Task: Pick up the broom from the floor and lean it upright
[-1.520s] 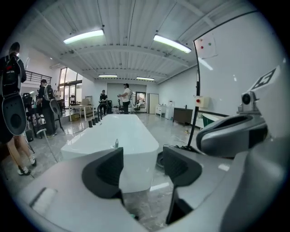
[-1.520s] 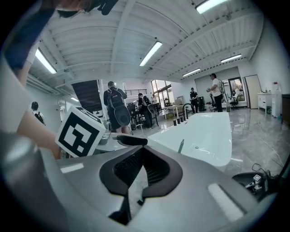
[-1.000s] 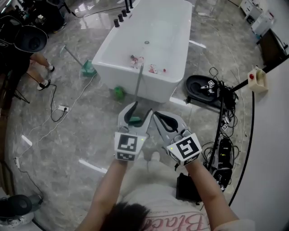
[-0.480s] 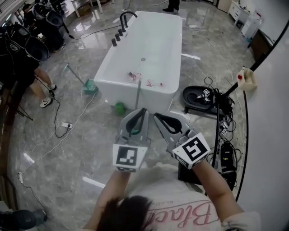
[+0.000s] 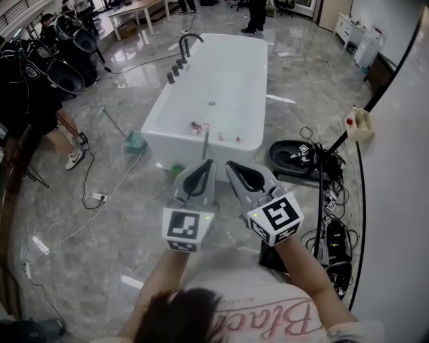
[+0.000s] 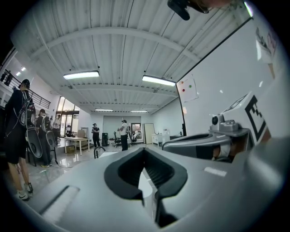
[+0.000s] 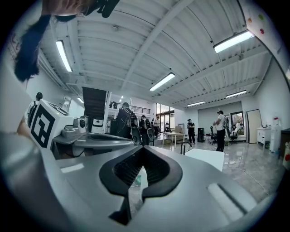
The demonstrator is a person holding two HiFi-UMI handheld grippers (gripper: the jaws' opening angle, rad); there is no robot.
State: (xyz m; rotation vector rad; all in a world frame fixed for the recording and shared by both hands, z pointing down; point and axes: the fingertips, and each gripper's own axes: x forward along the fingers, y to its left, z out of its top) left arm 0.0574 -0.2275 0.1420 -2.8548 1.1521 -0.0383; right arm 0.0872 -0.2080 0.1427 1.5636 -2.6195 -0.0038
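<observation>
Head cam sits high on the wearer [image 5: 234, 315] and looks fwd and steeply down. It has L gripper [image 5: 210, 161] and R gripper [image 5: 229, 163] low-centre, the white bathtub [image 5: 221, 87] just beyond and marble floor [image 5: 100, 221] all round. L gripper cam rides right behind its own jaws, v. close, and faces level across the room; ceiling [image 6: 122, 54] fills the top half. R gripper cam: same setup, same heading. Shared by all three: bathtub's black faucet [image 5: 189, 40], the far table [image 5: 137, 8], people [image 6: 123, 133] at the far end. Each gripper cam also catches the other gripper: R at L view's right, L at R view's left.
</observation>
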